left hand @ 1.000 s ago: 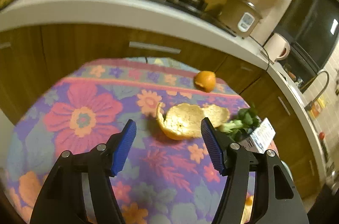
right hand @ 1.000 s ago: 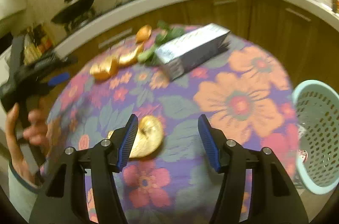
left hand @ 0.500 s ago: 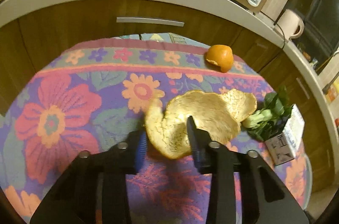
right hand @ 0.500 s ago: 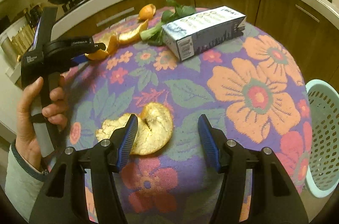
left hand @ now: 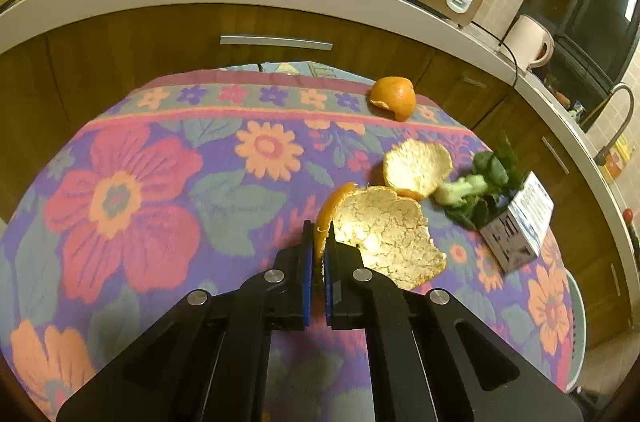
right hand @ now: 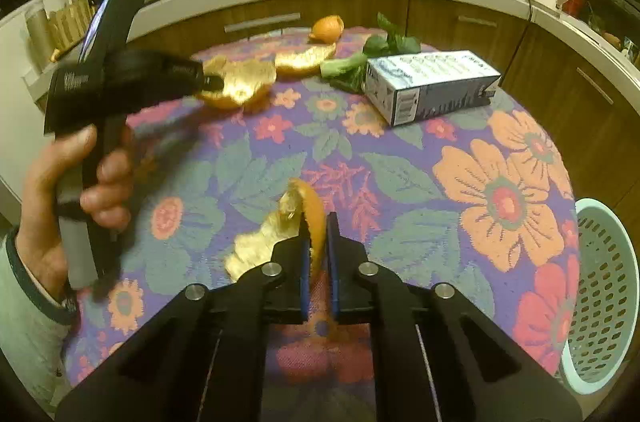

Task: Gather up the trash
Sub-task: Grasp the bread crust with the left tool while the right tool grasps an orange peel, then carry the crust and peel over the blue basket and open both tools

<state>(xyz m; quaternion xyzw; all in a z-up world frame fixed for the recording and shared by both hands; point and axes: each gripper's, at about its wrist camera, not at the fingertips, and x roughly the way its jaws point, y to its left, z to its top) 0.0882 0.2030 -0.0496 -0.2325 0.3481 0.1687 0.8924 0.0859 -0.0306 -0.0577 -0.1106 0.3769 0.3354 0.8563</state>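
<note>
1. Both grippers' jaws have just been closing: a second ago each stood wide open above peel, now each pinches a piece.
2. Left wrist view: left gripper (left hand: 318,242) is clamped on the edge of a large orange peel (left hand: 384,234) lying on the floral desk (left hand: 120,202); a smaller peel (left hand: 418,166), greens (left hand: 480,186) and a carton (left hand: 520,226) lie to its right.
3. Right wrist view: right gripper (right hand: 318,234) grips another peel piece (right hand: 308,210) upright; a mint basket (right hand: 604,286) stands beside the desk's right edge.
</note>
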